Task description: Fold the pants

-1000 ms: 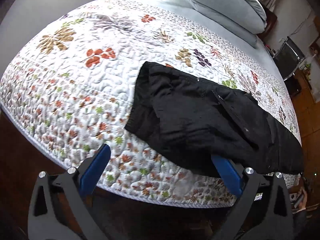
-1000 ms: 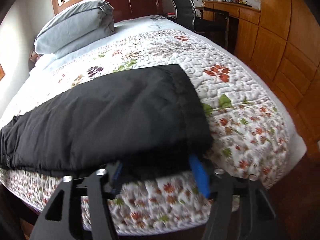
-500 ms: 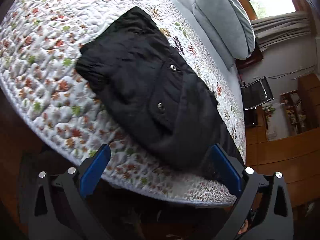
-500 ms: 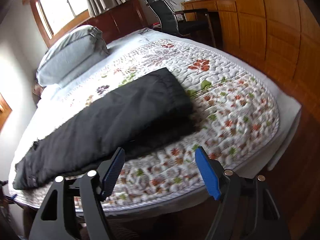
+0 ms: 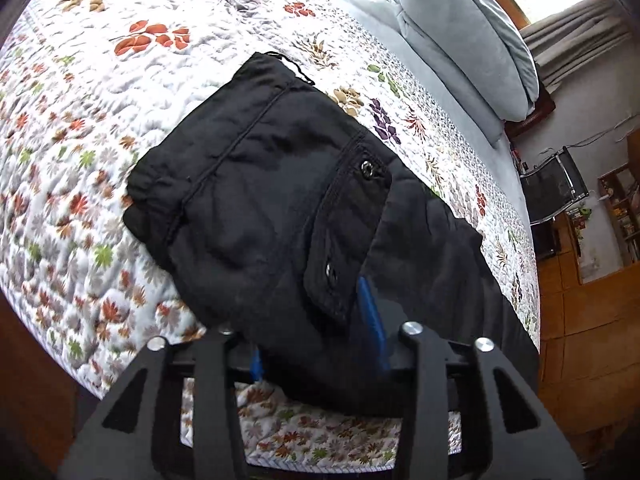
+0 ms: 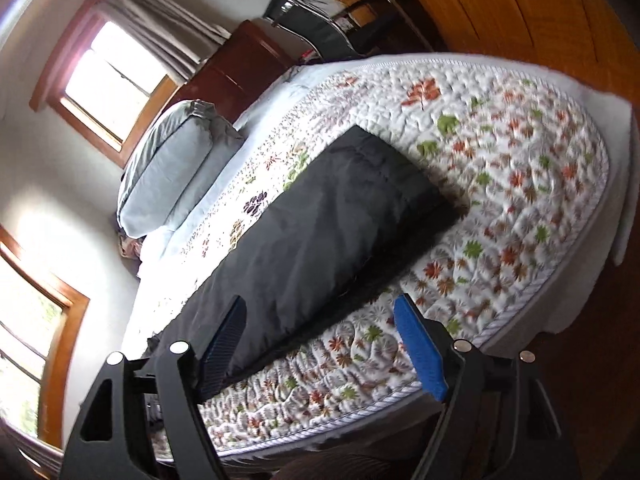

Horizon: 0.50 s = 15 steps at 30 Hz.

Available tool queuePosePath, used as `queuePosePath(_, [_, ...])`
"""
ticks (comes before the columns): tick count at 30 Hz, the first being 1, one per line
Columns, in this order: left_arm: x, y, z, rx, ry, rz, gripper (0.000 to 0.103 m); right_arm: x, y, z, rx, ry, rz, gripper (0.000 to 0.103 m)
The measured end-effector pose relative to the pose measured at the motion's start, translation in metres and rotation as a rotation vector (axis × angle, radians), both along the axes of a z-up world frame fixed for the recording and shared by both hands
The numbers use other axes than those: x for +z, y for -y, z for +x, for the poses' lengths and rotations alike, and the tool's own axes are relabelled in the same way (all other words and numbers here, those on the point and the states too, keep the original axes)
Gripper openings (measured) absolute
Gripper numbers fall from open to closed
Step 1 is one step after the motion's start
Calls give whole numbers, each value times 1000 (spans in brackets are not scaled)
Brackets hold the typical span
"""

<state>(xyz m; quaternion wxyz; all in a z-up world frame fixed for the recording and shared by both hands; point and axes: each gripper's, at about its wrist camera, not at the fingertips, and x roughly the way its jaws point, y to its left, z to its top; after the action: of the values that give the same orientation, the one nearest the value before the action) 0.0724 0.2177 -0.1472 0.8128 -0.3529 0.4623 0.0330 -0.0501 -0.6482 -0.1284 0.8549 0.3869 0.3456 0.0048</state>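
Black pants (image 5: pixel 272 208) lie folded lengthwise on a floral quilted bed (image 5: pixel 100 92), waistband end toward the left wrist view, with a snap-button pocket flap on top. My left gripper (image 5: pixel 316 332) is shut on the near edge of the pants by that pocket. In the right wrist view the leg end of the pants (image 6: pixel 340 216) lies flat on the quilt (image 6: pixel 500 200). My right gripper (image 6: pixel 320 344) is open and empty, held back from the bed's near edge, over the pants' near side.
Grey pillows (image 5: pixel 468 32) lie at the head of the bed. A black office chair (image 6: pixel 316 20), a wooden desk and wooden cabinets (image 6: pixel 520 4) stand past the far side. Windows (image 6: pixel 108 80) are in the wall. Dark wood floor runs around the bed.
My left gripper moved in and shut on the pants' near edge at the waist end. My right gripper let go of the leg end, opened, and drew back and tilted.
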Motion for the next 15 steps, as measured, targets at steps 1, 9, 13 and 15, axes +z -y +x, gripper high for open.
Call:
queuePosePath(1, [4,-2,-11,25,14,9,73,-3,0,1,-3,-10,17,80])
queuePosePath(9, [68,10,-73,166,174,254,88,-20,19,13,-78,-4,139,80])
queuePosePath(13, [92,49,-45,13,250,244,91,-25,34,30,-126,-4,204,80])
queuePosePath(15, [84,66,-26,-48,221,234,92,-30,37,40,-129,-43,209,74])
